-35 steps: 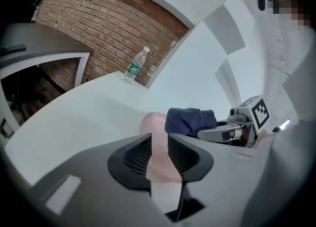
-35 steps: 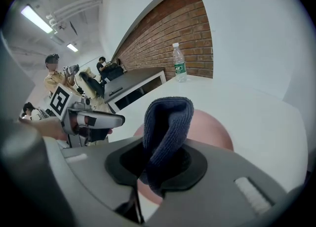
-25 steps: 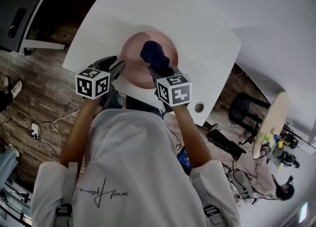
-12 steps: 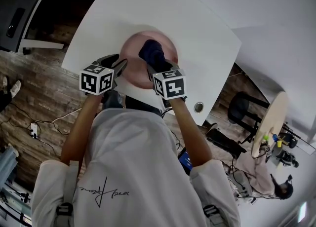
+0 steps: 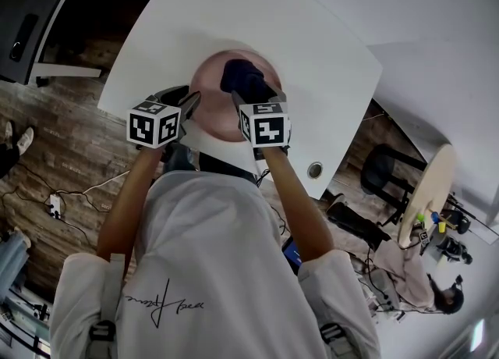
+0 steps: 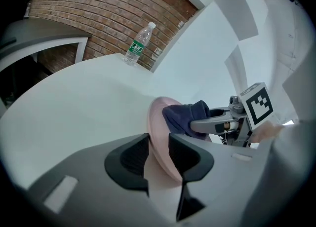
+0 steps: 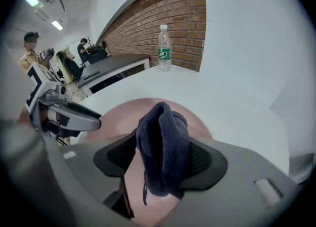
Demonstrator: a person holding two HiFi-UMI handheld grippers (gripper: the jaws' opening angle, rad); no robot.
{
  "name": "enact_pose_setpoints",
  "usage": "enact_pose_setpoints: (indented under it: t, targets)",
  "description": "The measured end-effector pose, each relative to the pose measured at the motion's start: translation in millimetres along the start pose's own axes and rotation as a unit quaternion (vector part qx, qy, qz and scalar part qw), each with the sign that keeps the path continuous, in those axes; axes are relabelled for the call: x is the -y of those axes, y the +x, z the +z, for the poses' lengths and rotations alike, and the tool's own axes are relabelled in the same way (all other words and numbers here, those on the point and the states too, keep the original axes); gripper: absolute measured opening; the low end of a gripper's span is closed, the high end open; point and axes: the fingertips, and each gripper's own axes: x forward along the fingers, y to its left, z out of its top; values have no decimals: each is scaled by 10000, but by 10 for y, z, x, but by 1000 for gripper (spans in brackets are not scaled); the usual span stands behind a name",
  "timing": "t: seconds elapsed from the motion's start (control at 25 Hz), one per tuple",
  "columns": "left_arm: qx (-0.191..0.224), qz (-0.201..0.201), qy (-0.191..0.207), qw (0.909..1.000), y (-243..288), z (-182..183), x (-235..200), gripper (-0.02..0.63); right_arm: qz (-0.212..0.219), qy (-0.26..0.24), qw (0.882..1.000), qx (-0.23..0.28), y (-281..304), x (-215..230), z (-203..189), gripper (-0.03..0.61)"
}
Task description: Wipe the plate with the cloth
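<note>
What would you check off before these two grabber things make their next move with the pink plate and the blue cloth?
1. Plate on the table: ok.
2. Plate steadied: ok. The left gripper has just been closing its jaws, and the plate's rim sits between them with the pads seemingly against it.
3. Cloth on the plate: ok.
4. Cloth gripped for wiping: not ok. The right gripper has just been opening its jaws, and the cloth lies loose between them.
5. Water bottle out of the way: ok, it stands at the table's far edge.
</note>
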Motion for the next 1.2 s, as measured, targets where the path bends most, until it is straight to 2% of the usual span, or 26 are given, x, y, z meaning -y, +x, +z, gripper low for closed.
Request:
enact_pose_setpoints:
  t: [0.16,0.4,0.92,1.2]
  targets:
    - [-41,92,-39,9999,-11,3,-67,69,-250,-155,9995,99,53,72,79,195]
    - [-74,51,-76,9999,-6,26,-65,75,-316,-390,9987,95,144,64,187,117]
    - [-43,-97,-327,9994,19,66,-97,66,-193,-800,9966,13,353,-120,343,97]
    - [-86,-46,-185,9998,13,82,-82,67,-4,-894,9960,19,392,-259,396,97]
